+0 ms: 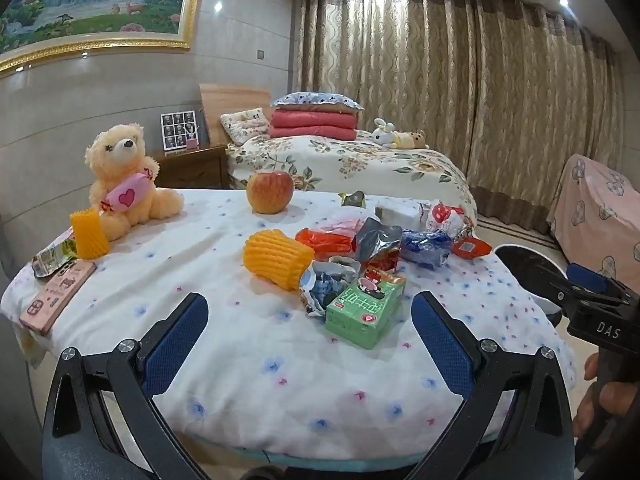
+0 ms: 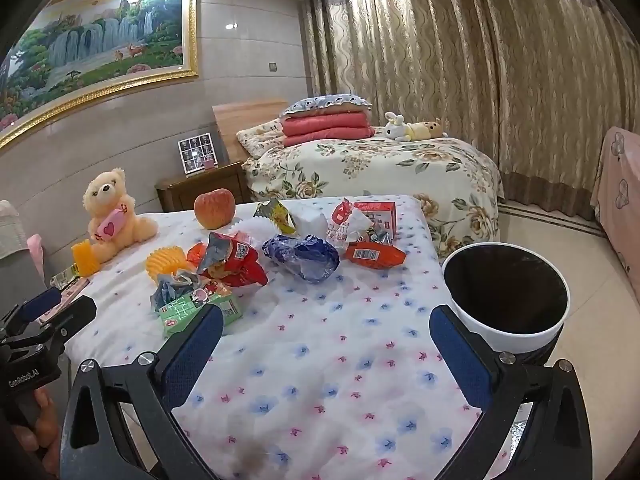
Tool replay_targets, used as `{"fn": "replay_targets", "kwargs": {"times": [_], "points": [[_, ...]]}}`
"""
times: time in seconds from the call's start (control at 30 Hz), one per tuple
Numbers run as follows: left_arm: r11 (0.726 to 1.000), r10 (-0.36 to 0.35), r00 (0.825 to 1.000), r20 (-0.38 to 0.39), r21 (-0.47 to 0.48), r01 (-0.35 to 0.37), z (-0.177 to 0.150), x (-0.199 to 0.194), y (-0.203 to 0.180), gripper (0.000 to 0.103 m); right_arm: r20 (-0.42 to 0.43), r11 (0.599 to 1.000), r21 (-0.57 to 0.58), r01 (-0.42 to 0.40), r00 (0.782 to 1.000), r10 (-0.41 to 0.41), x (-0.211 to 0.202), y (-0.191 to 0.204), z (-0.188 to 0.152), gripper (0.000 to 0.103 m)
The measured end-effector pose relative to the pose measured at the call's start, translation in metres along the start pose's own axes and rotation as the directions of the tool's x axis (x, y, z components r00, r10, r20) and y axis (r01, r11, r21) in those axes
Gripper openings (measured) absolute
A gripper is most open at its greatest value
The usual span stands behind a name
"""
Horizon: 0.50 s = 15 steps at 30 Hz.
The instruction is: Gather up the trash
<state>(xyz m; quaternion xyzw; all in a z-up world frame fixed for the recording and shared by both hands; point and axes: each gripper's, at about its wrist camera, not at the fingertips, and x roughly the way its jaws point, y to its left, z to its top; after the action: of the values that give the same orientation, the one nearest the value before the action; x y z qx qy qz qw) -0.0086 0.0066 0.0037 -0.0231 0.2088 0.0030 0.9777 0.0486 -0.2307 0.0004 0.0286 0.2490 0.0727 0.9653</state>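
Trash pile sits mid-bench (image 1: 256, 364): green carton (image 1: 366, 312), crumpled blue wrapper (image 1: 426, 246), red wrappers (image 1: 332, 238), silver foil bag (image 1: 376, 238), yellow foam sleeve (image 1: 276, 258) lying at the pile's 9 o'clock. Print on most wrappers too small to read. White items at the pile's 12 o'clock are hard to identify.

Bin (image 2: 506, 298): right wrist view shows its white rim and dark inside at the bench's 3 o'clock edge; base cut off by the right fingers. Left view shows only a dark sliver of it behind the other tool.

Left gripper (image 1: 310, 340): fingers apart, nothing between them, green carton just ahead. Right gripper (image 2: 328, 350): fingers apart, over bare cloth, holding nothing.

Teddy bear (image 1: 124, 176), apple (image 1: 270, 192) at the far edge.
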Motion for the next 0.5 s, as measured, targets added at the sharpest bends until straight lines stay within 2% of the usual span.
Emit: {"fn": "replay_targets", "kwargs": {"times": [0.5], "points": [[1.0, -0.005, 1.0, -0.002, 0.004, 0.005, 0.0002, 0.0009, -0.0027, 0.103, -0.008, 1.0, 0.008, -0.011, 1.0, 0.011, 0.0031, -0.0022, -0.0006, 0.103]]}}
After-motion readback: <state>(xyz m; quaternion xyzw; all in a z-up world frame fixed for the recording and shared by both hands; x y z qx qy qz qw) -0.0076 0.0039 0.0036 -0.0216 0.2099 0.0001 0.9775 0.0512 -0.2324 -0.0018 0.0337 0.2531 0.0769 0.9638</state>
